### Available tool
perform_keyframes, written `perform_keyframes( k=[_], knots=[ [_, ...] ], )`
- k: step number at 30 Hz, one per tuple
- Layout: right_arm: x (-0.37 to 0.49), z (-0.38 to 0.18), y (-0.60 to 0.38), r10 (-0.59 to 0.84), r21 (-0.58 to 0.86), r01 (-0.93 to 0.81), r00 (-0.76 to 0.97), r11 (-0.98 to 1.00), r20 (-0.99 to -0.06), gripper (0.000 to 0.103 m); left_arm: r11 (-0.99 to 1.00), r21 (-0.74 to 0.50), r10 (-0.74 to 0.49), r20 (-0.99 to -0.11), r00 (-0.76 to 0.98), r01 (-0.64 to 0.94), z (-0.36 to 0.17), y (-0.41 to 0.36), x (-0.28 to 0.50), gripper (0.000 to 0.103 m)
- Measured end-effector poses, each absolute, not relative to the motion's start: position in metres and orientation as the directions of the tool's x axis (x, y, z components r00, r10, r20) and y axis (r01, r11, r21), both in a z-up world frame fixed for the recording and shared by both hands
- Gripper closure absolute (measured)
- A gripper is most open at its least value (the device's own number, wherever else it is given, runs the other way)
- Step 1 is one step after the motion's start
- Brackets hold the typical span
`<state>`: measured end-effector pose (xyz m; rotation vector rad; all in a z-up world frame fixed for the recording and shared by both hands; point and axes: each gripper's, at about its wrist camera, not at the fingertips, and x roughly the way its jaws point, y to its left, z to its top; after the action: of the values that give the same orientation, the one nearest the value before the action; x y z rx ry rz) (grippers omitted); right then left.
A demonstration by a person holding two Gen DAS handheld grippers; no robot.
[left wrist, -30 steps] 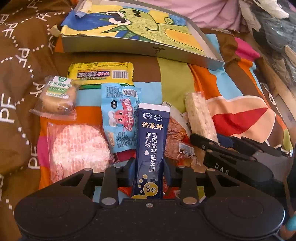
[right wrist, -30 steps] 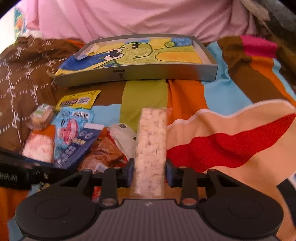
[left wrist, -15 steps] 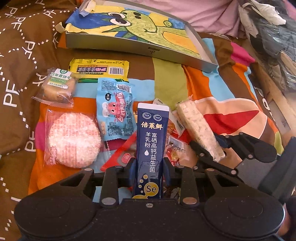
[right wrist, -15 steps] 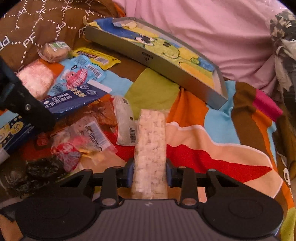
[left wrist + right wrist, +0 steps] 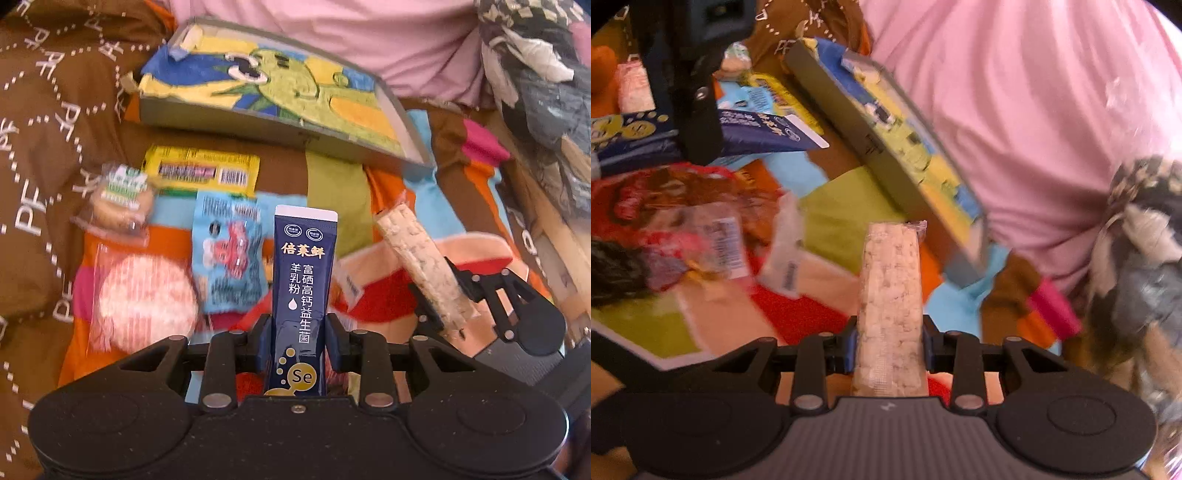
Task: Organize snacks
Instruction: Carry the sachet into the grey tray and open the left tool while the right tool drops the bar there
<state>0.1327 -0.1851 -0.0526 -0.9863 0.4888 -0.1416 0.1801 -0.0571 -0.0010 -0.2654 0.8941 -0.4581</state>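
Observation:
My left gripper (image 5: 298,341) is shut on a dark blue stick sachet (image 5: 303,280) that stands upright between its fingers. My right gripper (image 5: 889,341) is shut on a long pale rice-crisp bar (image 5: 890,295); that bar (image 5: 421,266) and the right gripper (image 5: 454,295) also show at the right of the left wrist view. A shallow grey tray (image 5: 258,125) with a green cartoon picture lies beyond the snacks; the right wrist view sees the tray (image 5: 857,140) edge-on. The blue sachet (image 5: 757,129) shows at upper left there.
Loose snacks lie on the colourful blanket: a yellow packet (image 5: 201,171), a round biscuit pack (image 5: 122,195), a light blue packet (image 5: 231,254), a pink round cracker pack (image 5: 144,299). Red and clear wrappers (image 5: 683,229) lie left of the bar. Pink fabric (image 5: 1034,110) rises behind the tray.
Both grippers have lifted with their snacks and moved toward the tray. The right gripper has swung right, so the tray now appears edge-on and close. Both holds are unchanged.

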Motion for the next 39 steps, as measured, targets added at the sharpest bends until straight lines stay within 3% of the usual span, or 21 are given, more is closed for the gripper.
perform_keyframes(
  k=[9,18,29,37,39],
  knots=[
    [0.178,0.002,-0.193,-0.274,-0.789,-0.008,0.936,0.614,-0.222,0.067,0.873,-0.412,-0.477,-0.615,0.627,0.261,0.036,-0.067,0.226,0.071],
    [0.263,0.026,-0.190,-0.224,-0.773,0.006,0.959,0.634,-0.176,0.067,0.874,-0.425,-0.444,-0.498,0.745,0.236,0.072,-0.072,0.307,0.071],
    [0.335,0.009,-0.208,-0.240,-0.722,-0.057,0.923,0.689,-0.301,0.066,0.891,-0.438,-0.354,-0.503,0.788,0.121,0.062,-0.076,0.400,0.070],
    [0.349,0.009,-0.221,-0.225,-0.650,-0.076,0.903,0.756,-0.367,0.065,0.897,-0.431,-0.344,-0.547,0.763,0.096,0.032,-0.085,0.419,0.070],
    [0.354,0.008,-0.222,-0.223,-0.647,-0.071,0.905,0.759,-0.362,0.060,0.900,-0.424,-0.343,-0.552,0.760,0.099,0.029,-0.086,0.420,0.070]
  ],
)
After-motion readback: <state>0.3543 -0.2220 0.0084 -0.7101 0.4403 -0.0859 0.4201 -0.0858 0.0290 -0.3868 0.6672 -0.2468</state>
